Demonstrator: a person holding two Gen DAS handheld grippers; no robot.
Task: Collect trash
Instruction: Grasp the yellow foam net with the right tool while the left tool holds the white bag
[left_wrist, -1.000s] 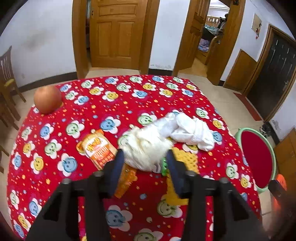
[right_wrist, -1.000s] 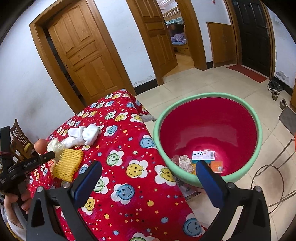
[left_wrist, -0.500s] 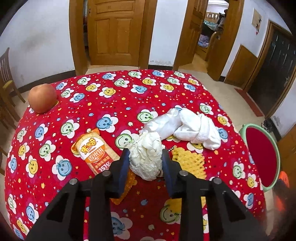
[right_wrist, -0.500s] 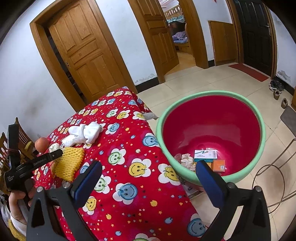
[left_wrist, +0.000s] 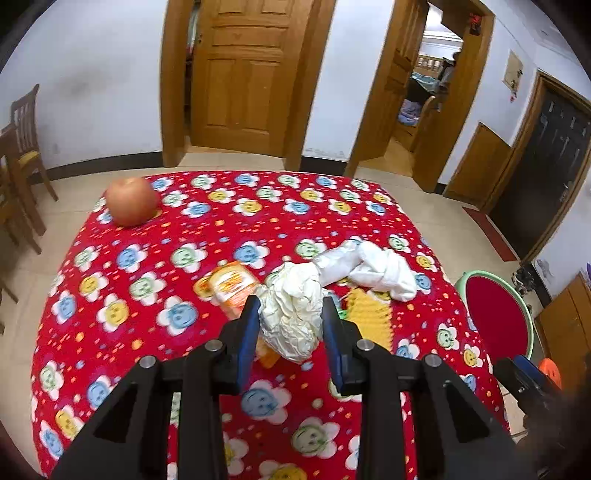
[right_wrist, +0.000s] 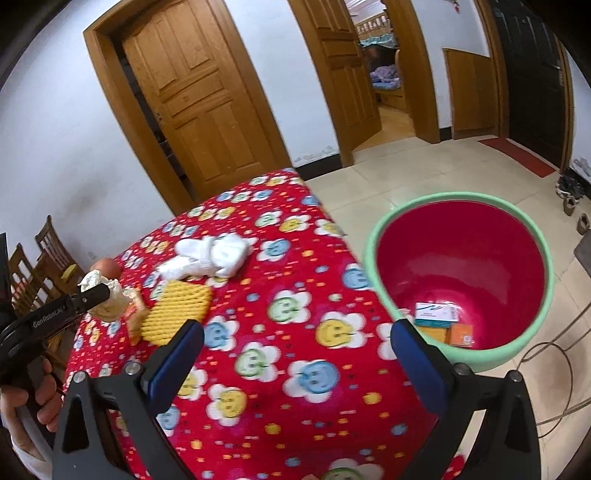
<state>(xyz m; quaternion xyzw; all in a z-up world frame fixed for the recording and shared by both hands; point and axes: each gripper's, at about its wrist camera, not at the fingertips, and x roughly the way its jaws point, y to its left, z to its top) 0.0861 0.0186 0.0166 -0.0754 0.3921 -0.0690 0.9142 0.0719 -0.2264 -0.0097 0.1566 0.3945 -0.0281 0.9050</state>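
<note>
Left wrist: jaws clench crumpled paper (left_wrist: 293, 308) above snack packet (left_wrist: 236, 286), foam net (left_wrist: 369, 319); right jaws released.

Apple (left_wrist: 131, 201) far-left on table (left_wrist: 258, 221) — basin (right_wrist: 461, 273) right, beside.

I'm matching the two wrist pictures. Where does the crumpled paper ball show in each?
Left wrist: crumpled paper ball at centre, between the left gripper fingers.
Right wrist: far left, on that gripper's tip.
Shared landmark: white cloth.
</note>
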